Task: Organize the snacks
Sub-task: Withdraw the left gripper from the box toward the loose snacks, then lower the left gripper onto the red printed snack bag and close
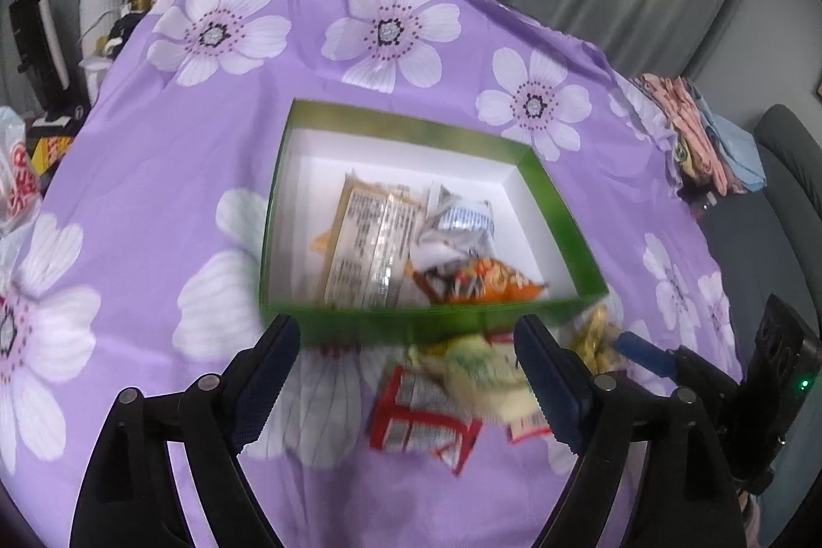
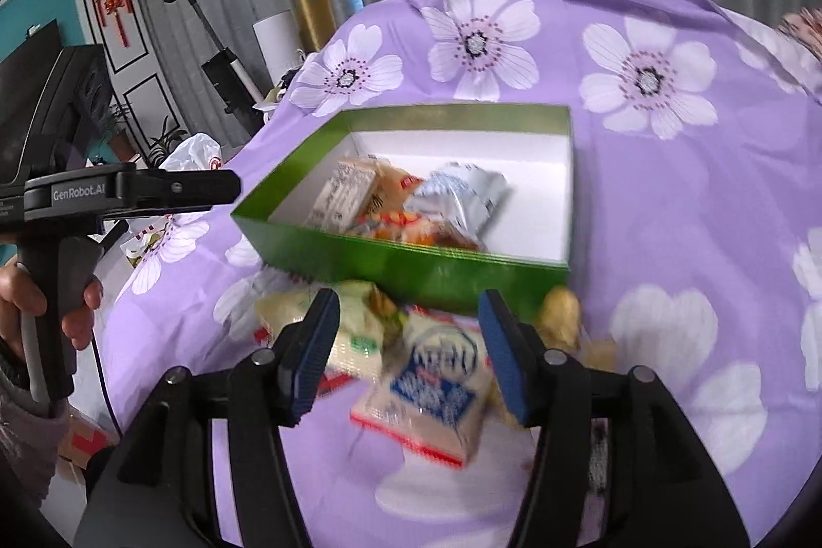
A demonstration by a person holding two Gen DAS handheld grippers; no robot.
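Observation:
A green box [image 1: 555, 209] with a white inside sits on the purple flowered cloth [image 1: 154, 168]. It holds a beige packet [image 1: 370, 240], a silver-white packet [image 1: 462, 219] and an orange packet [image 1: 478, 281]. In front of the box lie loose snacks: a red-and-white packet [image 1: 416, 414], a pale green packet [image 1: 478, 368] and a yellow one [image 1: 596, 337]. My left gripper [image 1: 408, 373] hangs open above these. My right gripper [image 2: 411, 342] is open over a blue-and-white packet [image 2: 431, 389], its pads clear of it. The box [image 2: 400, 260] stands just beyond.
Folded clothes [image 1: 704, 127] lie at the cloth's right edge. A white plastic bag [image 1: 15, 178] sits at the left. A person's hand [image 2: 31, 296] holds the left gripper's handle at the left of the right wrist view. Curtains hang behind; a stick vacuum [image 2: 226, 65] leans there.

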